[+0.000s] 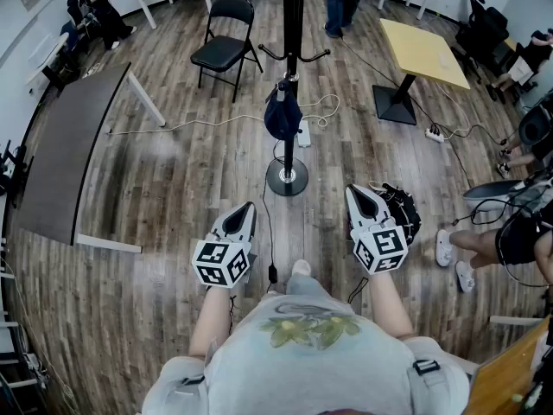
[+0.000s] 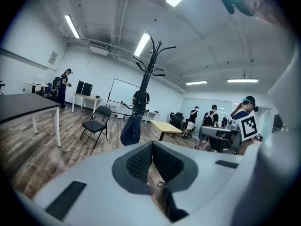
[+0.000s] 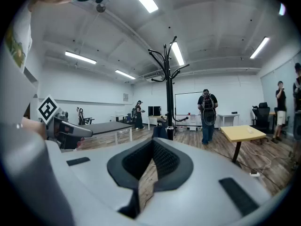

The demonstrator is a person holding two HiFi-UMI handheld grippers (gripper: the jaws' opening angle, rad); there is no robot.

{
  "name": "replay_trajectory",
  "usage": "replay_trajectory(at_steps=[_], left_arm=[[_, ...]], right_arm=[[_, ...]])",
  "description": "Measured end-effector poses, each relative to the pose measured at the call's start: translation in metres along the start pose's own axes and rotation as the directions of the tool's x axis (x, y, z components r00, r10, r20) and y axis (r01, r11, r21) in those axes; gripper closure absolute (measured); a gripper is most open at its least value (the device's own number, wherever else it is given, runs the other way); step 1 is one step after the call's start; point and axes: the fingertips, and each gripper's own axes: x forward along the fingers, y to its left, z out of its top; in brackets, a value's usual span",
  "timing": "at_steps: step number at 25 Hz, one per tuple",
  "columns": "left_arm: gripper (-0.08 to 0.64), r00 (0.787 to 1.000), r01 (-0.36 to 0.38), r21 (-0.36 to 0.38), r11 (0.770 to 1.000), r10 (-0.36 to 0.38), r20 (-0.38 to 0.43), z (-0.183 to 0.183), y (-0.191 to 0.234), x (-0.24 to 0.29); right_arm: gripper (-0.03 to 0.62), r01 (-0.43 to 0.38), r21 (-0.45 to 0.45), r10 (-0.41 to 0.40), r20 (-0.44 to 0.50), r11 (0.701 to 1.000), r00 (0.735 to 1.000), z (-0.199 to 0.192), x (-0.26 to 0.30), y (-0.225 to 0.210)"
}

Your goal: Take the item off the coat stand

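Limp navy bag (image 1: 282, 115); slim black stand (image 1: 293, 24)

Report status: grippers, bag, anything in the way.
Left gripper, right gripper shut, empty. Dark bag hangs on coat stand, untouched. Black cable lies ahead.

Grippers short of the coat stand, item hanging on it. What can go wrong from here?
1. Left gripper and right gripper are both shut; reaching the dark blue item that way would just knock it.
2. It hangs on the coat stand, which has a small round base; a sideways pull may tip it.
3. A black cable crosses the floor ahead: trip risk.
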Motion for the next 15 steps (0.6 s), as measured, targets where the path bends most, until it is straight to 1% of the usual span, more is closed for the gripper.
replay_trajectory(at_steps=[5, 9, 15], left_arm=[[0.543, 1.000, -0.018, 0.020, 1.000, 0.018, 0.019, 0.011, -0.003, 0.025], [0.543, 1.000, -0.003, 0.036, 0.999, 0.002, 0.031, 0.022, -0.010, 0.048], [0.526, 0.998, -0.016, 0.067, 0.998, 0.012, 0.054, 0.038, -0.015, 0.080]], right_arm=[[0.586, -0.017, -0.023, 0.017, 0.002, 1.000, 1.000, -0.001, 0.014, -0.005], [0.586, -0.025, -0.044, 0.026, 0.005, 0.999, 1.000, 0.004, 0.025, -0.014], [0.586, -0.092, -0.054, 0.094, 0.025, 0.994, 0.995, 0.017, 0.044, -0.030]])
